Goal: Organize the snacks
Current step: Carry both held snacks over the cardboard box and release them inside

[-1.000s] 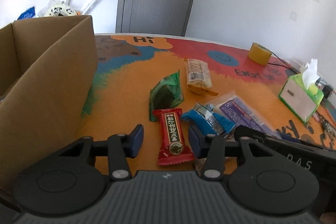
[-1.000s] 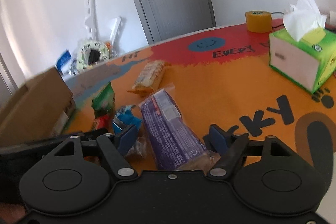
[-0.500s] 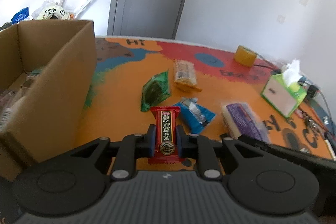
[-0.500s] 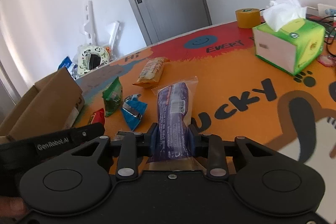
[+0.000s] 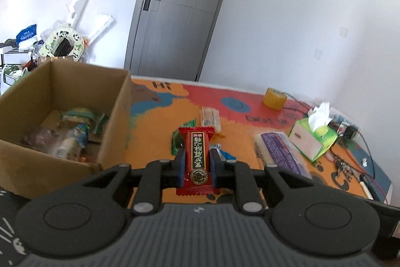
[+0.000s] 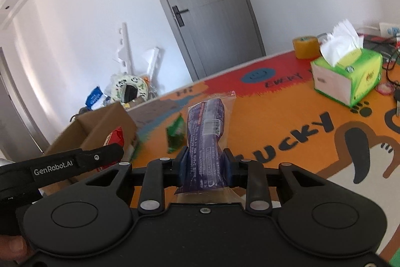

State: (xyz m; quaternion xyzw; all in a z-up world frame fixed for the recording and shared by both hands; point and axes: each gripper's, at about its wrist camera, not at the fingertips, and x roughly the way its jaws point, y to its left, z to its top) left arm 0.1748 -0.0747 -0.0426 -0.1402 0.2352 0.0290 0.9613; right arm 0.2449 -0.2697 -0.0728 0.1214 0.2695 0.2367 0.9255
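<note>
Transport step: left claw (image 5: 197, 163) clamped on red snack bar (image 5: 196, 154), right claw (image 6: 204, 168) on purple packet (image 6: 206, 134); next, release over cardboard box (image 5: 115, 116).

Blurred snacks in cardboard box (image 5: 65, 101), green packet (image 5: 178, 142) half hidden behind red bar (image 5: 197, 157)

Cardboard box (image 5: 62, 101): open top unobstructed, interior partly filled with snack packets (image 5: 72, 131); right of it on the table (image 5: 155, 131), green packet (image 5: 178, 140), wafer pack (image 5: 211, 118), further right tissue box (image 5: 313, 139).
</note>
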